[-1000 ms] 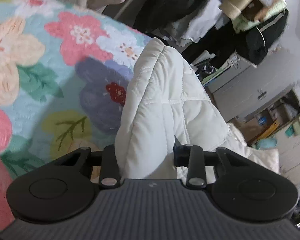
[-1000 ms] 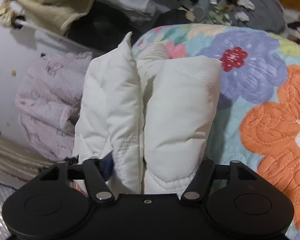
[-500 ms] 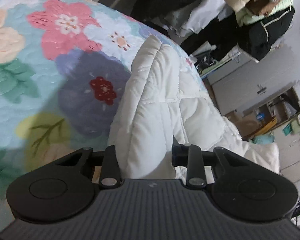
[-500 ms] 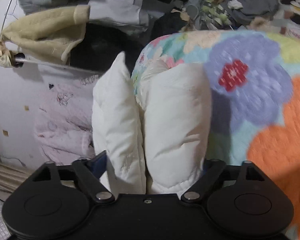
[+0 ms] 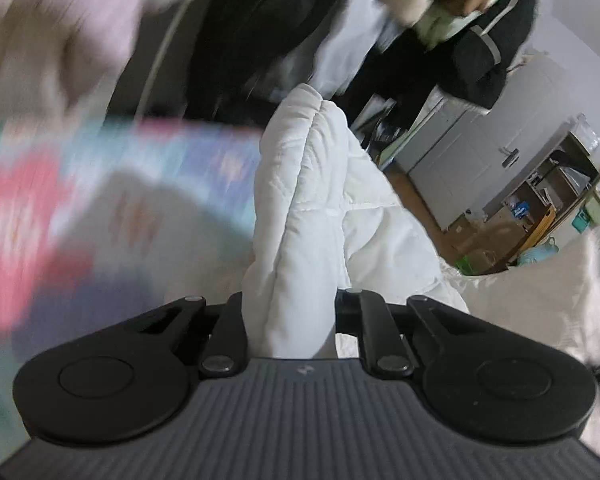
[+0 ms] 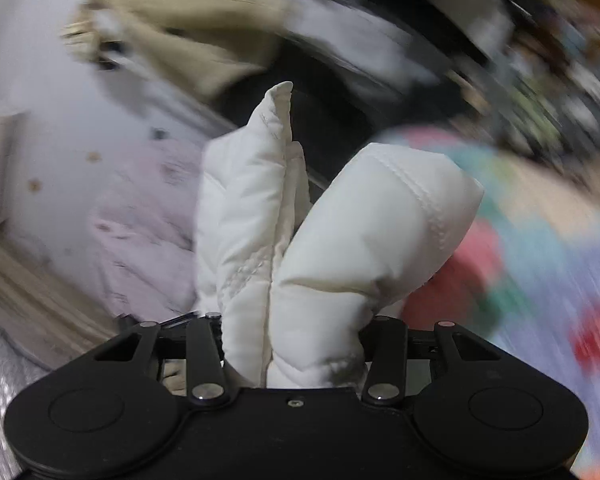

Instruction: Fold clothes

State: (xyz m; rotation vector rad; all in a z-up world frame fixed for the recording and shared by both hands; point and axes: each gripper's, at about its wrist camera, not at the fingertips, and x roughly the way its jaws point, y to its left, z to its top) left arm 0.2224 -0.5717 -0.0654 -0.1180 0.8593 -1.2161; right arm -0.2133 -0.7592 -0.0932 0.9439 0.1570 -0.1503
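Above the floral quilt [image 5: 180, 168], both closing grippers, left [image 5: 290, 312] and right [image 6: 292, 332], clench the white padded garment [image 6: 340, 240].

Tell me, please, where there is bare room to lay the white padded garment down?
The floral quilt left of the white padded garment looks bare; in the right wrist view it lies to the right. Beyond its far edge, clothes piles crowd everything.

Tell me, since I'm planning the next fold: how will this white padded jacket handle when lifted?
The jacket looks puffy and floppy: it bunches into fat rolls where both sets of jaws are closing on it. Probably light for its bulk. Its smooth shell may slip.
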